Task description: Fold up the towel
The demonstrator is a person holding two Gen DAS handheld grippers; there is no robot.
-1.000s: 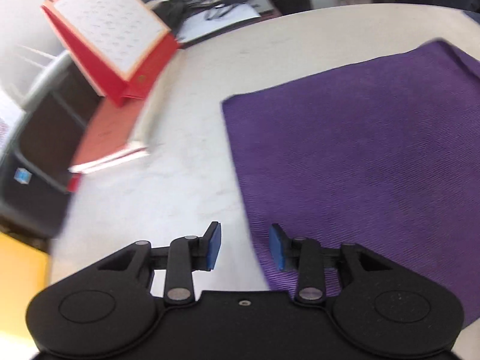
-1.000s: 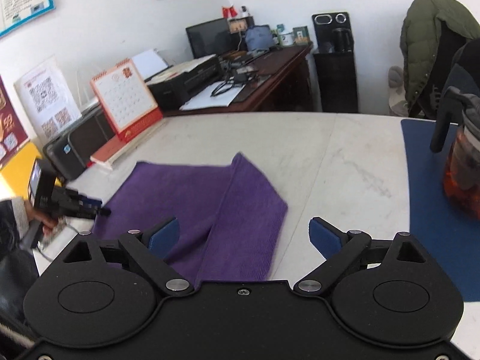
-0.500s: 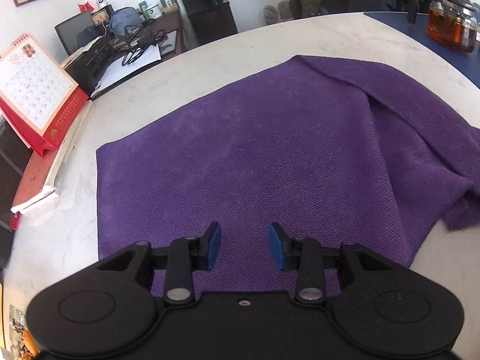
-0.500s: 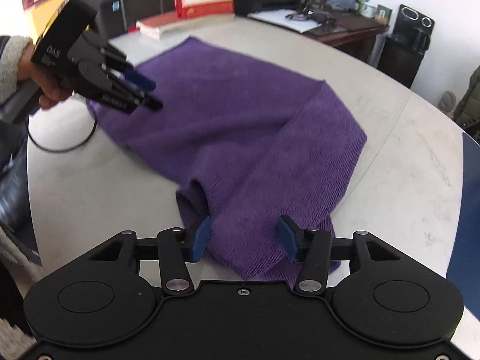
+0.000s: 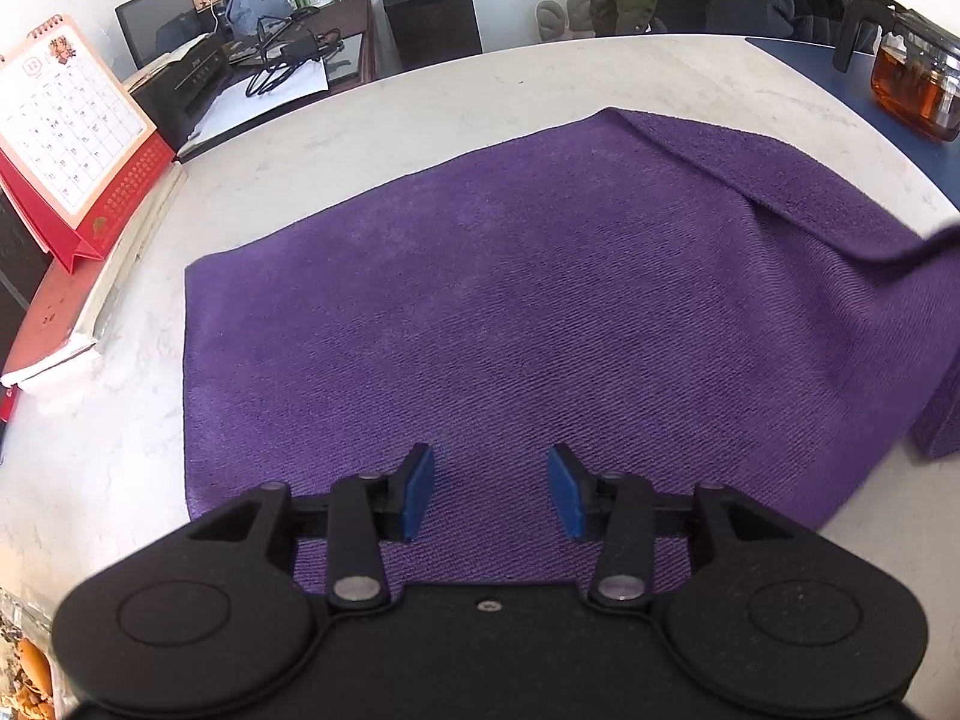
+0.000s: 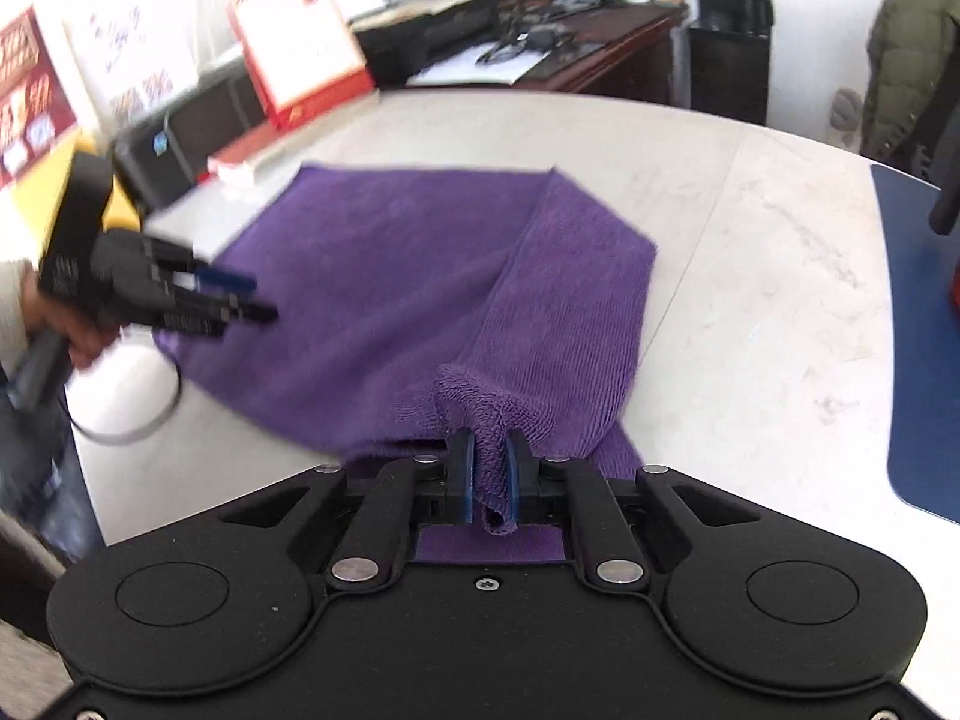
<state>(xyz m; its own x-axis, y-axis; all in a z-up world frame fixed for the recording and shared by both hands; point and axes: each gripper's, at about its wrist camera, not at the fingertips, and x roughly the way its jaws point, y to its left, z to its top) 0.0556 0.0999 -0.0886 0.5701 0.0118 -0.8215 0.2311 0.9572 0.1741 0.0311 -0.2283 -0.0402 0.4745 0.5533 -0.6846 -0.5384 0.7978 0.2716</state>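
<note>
- Your right tongs (image 6: 487, 474) are clamped on a bunched corner of the purple towel (image 6: 384, 300), the cloth pinched between the two blue pads (image 6: 463, 477) and lifted off the table (image 6: 750, 276).
- From that pinch the towel runs away toward 12 o'clock; a folded strip lies along its 2 o'clock side, the rest spreads flat toward 10 o'clock.
- Your left tongs (image 5: 491, 492) stand apart with nothing between them, hovering over the near edge of the towel (image 5: 510, 312) at 6 o'clock in the left wrist view.
- In the right wrist view your left hand (image 6: 57, 324) holds those tongs (image 6: 252, 299) at 9 o'clock, above the towel's left edge.
- A red desk calendar (image 5: 66, 138) stands at 10 o'clock, well apart from the towel.
- A glass teapot (image 5: 912, 90) sits at 2 o'clock on a blue mat (image 5: 810, 51).
</note>
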